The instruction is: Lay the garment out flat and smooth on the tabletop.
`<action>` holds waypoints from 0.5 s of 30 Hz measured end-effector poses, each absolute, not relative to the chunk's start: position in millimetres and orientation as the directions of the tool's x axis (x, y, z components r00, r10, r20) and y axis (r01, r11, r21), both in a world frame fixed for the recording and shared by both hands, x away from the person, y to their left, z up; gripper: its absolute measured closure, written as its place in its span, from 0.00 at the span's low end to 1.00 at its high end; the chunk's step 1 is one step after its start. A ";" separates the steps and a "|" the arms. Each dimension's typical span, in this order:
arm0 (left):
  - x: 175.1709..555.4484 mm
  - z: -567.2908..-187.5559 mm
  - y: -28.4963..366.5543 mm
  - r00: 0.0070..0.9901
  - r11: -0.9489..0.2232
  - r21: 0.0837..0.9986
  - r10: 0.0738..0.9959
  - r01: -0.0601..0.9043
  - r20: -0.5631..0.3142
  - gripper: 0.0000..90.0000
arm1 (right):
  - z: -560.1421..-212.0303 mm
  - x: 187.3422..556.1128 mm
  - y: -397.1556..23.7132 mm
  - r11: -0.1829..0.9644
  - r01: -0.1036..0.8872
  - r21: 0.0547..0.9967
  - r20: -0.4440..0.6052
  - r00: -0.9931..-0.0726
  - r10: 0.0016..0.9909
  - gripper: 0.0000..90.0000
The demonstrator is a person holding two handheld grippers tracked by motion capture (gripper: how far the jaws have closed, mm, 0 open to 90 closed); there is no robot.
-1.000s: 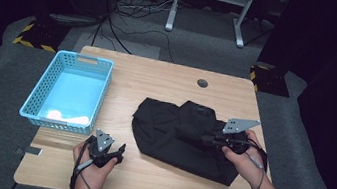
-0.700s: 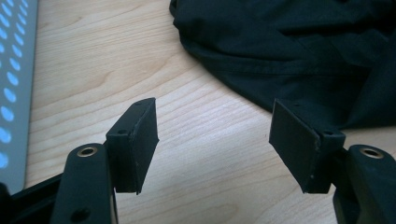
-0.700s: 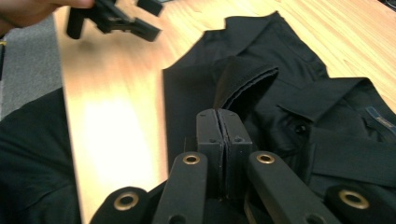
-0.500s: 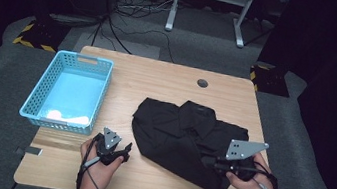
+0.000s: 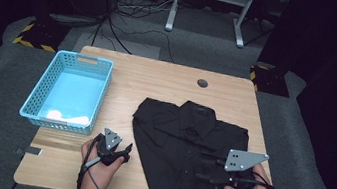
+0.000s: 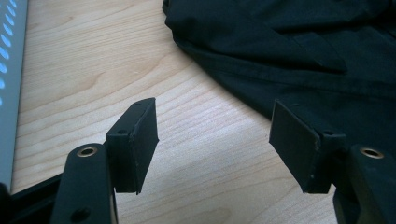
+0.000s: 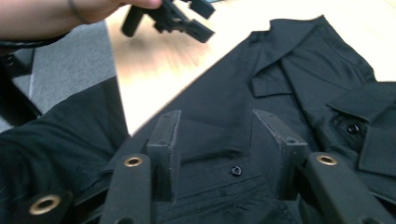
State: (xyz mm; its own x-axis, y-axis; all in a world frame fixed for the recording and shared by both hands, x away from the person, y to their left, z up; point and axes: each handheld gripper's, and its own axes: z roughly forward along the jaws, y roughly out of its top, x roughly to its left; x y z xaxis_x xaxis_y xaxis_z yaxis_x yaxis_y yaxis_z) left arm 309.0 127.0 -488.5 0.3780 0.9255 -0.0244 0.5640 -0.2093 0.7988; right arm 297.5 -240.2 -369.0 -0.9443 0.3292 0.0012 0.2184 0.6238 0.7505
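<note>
Black shirt (image 5: 189,148) spread flat on table (image 5: 158,80), collar away from the person, hem over near edge; right gripper (image 7: 215,154) above shirt front, jaws just opening, nothing clamped (fabric beneath); left gripper (image 6: 212,140) wide open, empty, just beside shirt's edge.

My matt black cloth shirt (image 5: 189,143) lies on the smooth pale wood table (image 5: 158,80), beside the perforated blue plastic basket (image 5: 68,90).
</note>
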 end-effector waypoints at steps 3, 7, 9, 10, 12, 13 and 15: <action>309.1 -488.7 128.0 0.377 -0.208 0.798 0.926 0.565 -0.026 0.36 | -375.3 302.6 -237.7 0.618 0.240 0.749 0.008 -0.936 0.353 0.57; 309.5 -489.5 127.8 0.377 -0.209 0.797 0.926 0.567 -0.025 0.36 | -384.7 305.6 -228.3 0.619 0.250 0.744 0.007 -0.930 0.366 0.54; 309.3 -489.2 127.6 0.377 -0.209 0.796 0.926 0.567 -0.025 0.36 | -390.4 307.1 -222.3 0.626 0.256 0.737 0.010 -0.930 0.368 0.54; 309.2 -489.0 127.6 0.378 -0.208 0.798 0.926 0.566 -0.027 0.36 | -393.5 307.9 -219.2 0.631 0.257 0.732 0.007 -0.929 0.370 0.53; 308.9 -488.6 127.9 0.377 -0.209 0.797 0.926 0.566 -0.026 0.36 | -400.3 310.1 -213.6 0.644 0.255 0.721 -0.007 -0.927 0.375 0.53; 308.8 -488.6 128.1 0.377 -0.208 0.797 0.926 0.567 -0.026 0.36 | -404.1 311.6 -211.2 0.650 0.257 0.715 -0.010 -0.926 0.377 0.52; 308.8 -488.6 128.3 0.374 -0.206 0.797 0.927 0.569 -0.027 0.36 | -412.5 314.7 -207.1 0.657 0.270 0.704 -0.002 -0.924 0.382 0.52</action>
